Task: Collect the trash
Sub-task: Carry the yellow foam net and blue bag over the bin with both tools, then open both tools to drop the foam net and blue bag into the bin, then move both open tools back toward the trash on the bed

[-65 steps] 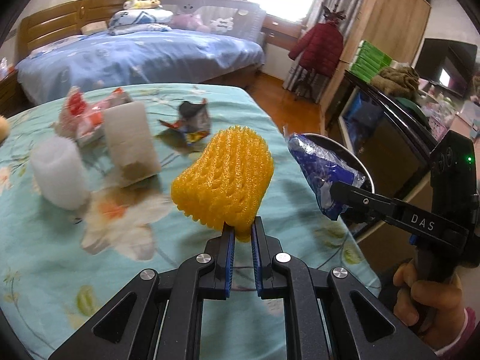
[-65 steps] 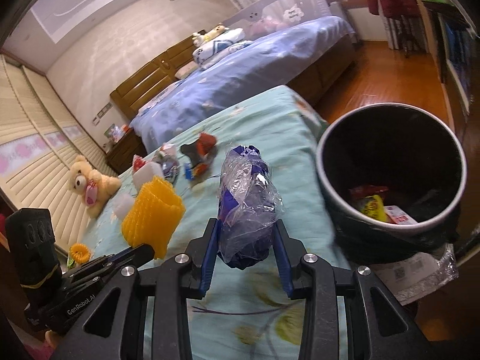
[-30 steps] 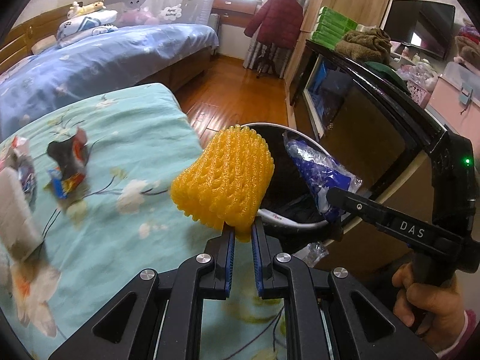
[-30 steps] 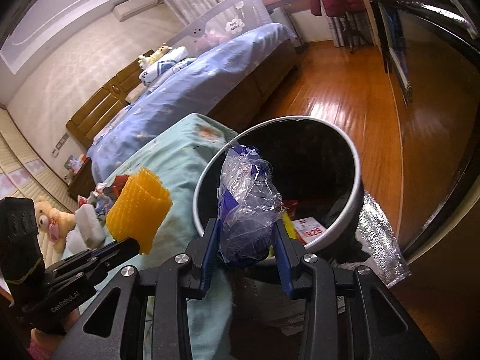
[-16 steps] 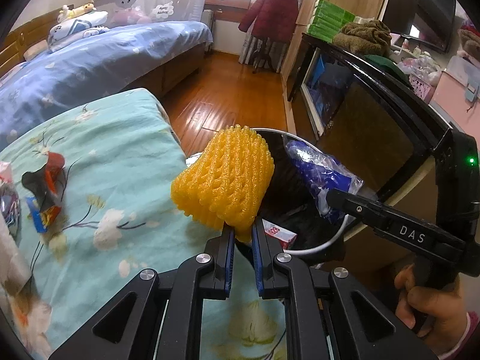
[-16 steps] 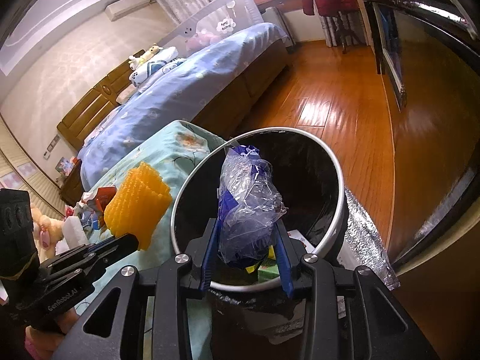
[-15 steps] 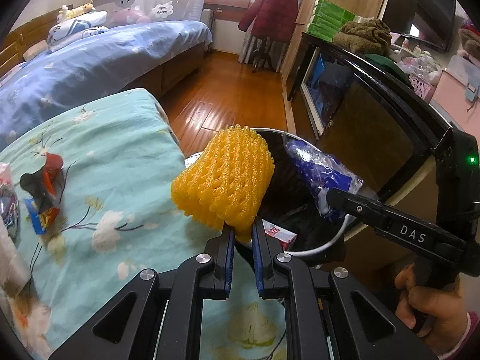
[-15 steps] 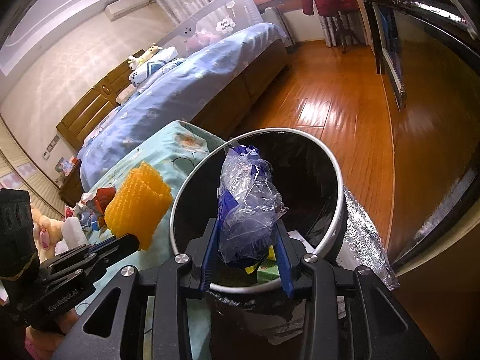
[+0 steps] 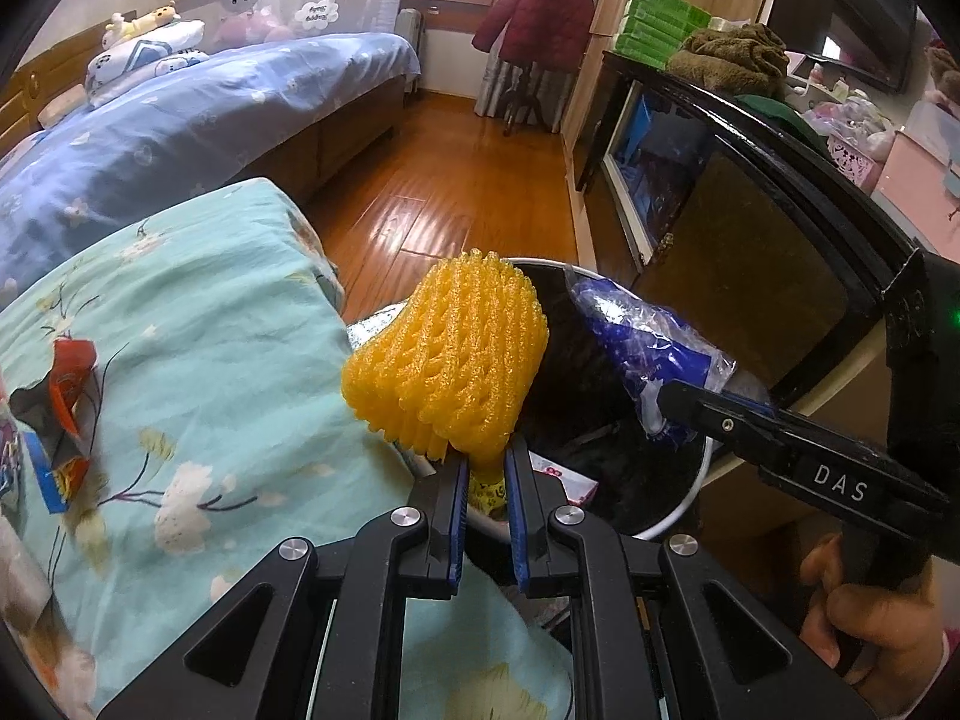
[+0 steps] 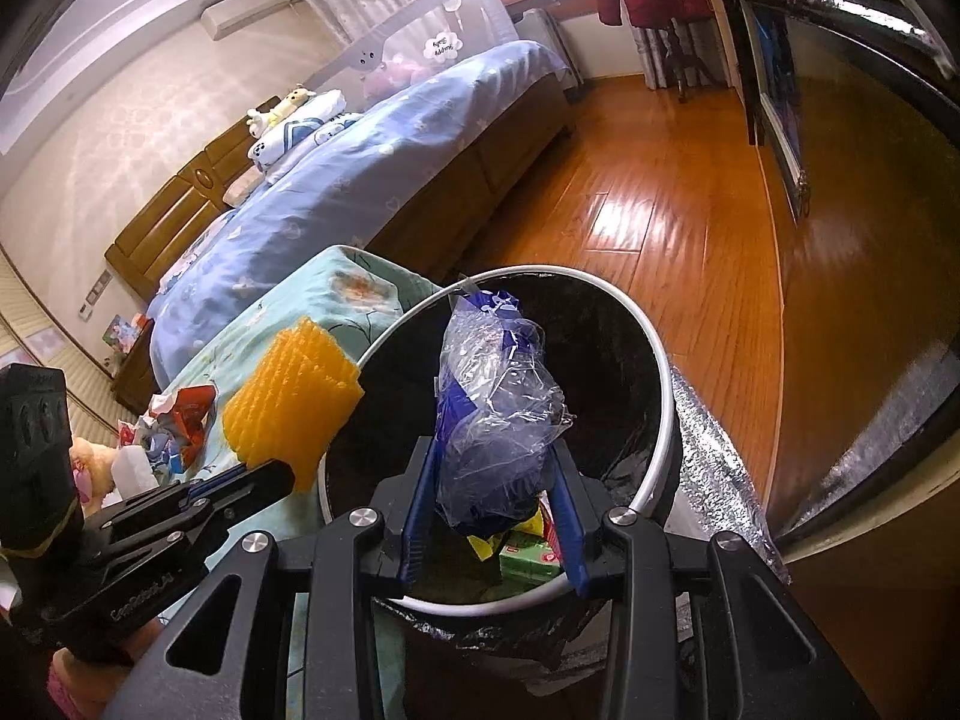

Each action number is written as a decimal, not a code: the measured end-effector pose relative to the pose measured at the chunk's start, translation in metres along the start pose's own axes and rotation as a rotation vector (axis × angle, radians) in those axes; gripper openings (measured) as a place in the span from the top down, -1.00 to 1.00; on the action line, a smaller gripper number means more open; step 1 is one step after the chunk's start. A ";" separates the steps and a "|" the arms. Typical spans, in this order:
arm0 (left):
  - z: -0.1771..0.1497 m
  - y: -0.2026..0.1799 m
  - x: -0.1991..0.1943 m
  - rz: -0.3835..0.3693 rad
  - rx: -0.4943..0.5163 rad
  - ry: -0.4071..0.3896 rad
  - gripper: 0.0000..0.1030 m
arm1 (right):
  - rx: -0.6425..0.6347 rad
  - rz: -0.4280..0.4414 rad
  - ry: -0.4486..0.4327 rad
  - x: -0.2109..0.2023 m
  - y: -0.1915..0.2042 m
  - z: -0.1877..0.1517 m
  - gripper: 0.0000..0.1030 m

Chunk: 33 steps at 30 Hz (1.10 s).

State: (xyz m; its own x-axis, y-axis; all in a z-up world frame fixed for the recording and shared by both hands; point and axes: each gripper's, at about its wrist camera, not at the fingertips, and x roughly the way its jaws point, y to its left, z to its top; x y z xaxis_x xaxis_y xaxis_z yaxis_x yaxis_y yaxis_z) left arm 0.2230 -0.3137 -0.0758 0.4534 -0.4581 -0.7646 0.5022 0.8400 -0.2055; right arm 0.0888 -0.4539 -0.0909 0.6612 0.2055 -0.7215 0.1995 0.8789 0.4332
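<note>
My left gripper point(image 9: 485, 468) is shut on a yellow foam fruit net point(image 9: 447, 360) and holds it over the near rim of the black trash bin point(image 9: 696, 492). My right gripper point(image 10: 489, 474) is shut on a crumpled blue and clear plastic bag point(image 10: 492, 414) and holds it above the bin's open mouth point(image 10: 657, 396). The bag point(image 9: 648, 354) and the right gripper also show in the left wrist view. The net point(image 10: 294, 402) shows in the right wrist view at the bin's left rim. Wrappers and a green carton point(image 10: 531, 555) lie in the bin.
The table with a teal flowered cloth point(image 9: 180, 360) is left of the bin, with red and blue wrappers point(image 9: 60, 408) on it. A dark cabinet point(image 9: 750, 228) stands right of the bin. A bed point(image 10: 372, 168) and wooden floor point(image 10: 672, 210) lie beyond.
Both grippers have moved right from over the table to the bin, still holding the net and the bag. In the last half second they shifted only slightly further over the bin.
</note>
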 end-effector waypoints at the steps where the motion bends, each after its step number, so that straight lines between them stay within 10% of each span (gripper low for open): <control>1: 0.000 -0.001 0.001 -0.002 0.003 0.001 0.79 | 0.000 -0.001 -0.001 0.000 0.000 0.000 0.29; 8: 0.003 -0.004 0.006 -0.014 0.012 0.009 0.75 | -0.002 -0.010 0.001 0.003 -0.002 0.006 0.21; 15: -0.003 -0.002 -0.001 -0.016 -0.007 0.000 0.29 | 0.025 -0.011 -0.007 0.000 -0.005 0.006 -0.41; 33: -0.076 0.055 -0.081 0.036 -0.194 -0.098 -0.04 | -0.023 0.088 -0.021 -0.014 0.051 -0.027 -0.57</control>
State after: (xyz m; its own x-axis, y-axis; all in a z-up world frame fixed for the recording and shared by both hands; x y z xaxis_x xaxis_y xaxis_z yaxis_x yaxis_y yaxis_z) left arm 0.1579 -0.2078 -0.0718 0.5424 -0.4451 -0.7125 0.3378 0.8921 -0.3002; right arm 0.0703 -0.4002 -0.0737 0.6907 0.2733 -0.6696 0.1237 0.8675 0.4817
